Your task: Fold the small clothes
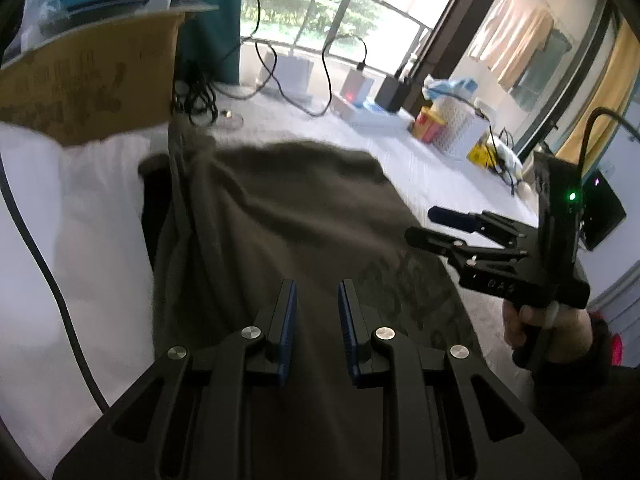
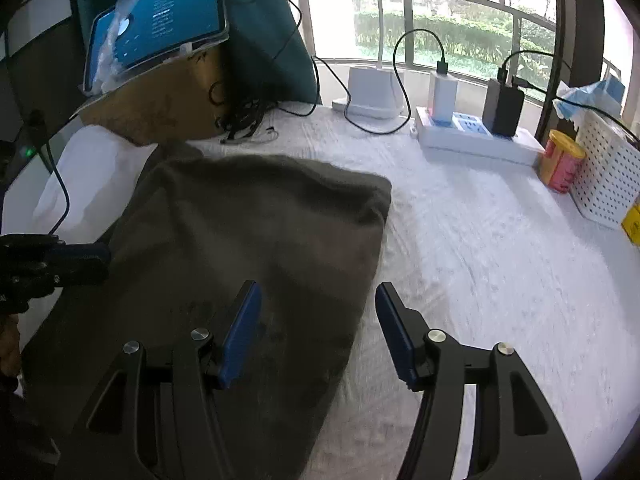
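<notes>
A brown cardboard box [image 2: 160, 108] with a blue-screened tablet [image 2: 160, 32] on top sits at the far left of the white-sheeted bed [image 2: 500, 260]. A white perforated plastic basket [image 2: 608, 180] stands at the right edge, a yellow-lidded pink can [image 2: 560, 164] just beside it.

One garment [image 2: 248, 248], two grippers [image 1: 317, 320] [image 2: 318, 328].

Left claw [image 1: 317, 292] narrowly parted, right claw [image 2: 318, 300] wider (both empty).

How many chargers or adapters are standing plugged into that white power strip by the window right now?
2. On the power strip, a white adapter stands toward its left end and a black adapter toward its right, each with a black cable. Others could be hidden behind them.
</notes>
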`<action>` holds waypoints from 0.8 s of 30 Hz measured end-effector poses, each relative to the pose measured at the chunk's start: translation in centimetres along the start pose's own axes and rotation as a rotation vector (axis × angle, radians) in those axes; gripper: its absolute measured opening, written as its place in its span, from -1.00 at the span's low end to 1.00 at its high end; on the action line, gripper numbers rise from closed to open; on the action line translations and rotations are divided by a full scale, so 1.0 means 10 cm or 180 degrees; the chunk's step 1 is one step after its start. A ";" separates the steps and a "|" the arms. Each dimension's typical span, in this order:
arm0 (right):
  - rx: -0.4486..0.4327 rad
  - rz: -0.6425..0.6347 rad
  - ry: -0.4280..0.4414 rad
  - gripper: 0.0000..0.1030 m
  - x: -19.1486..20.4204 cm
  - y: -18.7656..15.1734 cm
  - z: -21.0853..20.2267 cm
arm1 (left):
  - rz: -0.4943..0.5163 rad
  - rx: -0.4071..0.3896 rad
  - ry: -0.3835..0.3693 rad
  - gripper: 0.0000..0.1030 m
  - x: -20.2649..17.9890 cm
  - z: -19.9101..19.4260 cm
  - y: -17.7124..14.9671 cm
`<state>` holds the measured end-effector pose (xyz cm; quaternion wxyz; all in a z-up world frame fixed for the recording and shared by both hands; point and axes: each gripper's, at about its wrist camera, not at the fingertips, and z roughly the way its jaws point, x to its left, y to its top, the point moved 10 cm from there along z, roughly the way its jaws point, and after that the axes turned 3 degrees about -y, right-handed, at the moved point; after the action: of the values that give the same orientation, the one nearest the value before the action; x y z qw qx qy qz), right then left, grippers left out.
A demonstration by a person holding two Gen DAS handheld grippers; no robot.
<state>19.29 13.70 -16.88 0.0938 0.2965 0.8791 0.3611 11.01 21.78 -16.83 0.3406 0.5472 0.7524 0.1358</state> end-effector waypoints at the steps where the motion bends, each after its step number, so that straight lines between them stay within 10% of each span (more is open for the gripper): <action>1: 0.0013 -0.0001 -0.0001 0.16 0.00 -0.04 -0.01 | -0.0013 0.0046 0.0042 -0.56 0.03 0.02 -0.05; 17: 0.0152 -0.0061 -0.0063 0.16 0.01 -0.50 -0.15 | -0.0095 -0.0056 0.0439 -0.56 0.17 -0.14 -0.31; 24: 0.0163 -0.0161 -0.0058 0.16 0.09 -0.68 -0.29 | 0.0032 -0.0105 0.0342 -0.24 -0.09 -0.30 -0.51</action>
<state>14.39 8.71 -19.46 0.1034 0.2798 0.8944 0.3332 5.45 19.64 -17.23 0.3079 0.5372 0.7646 0.1791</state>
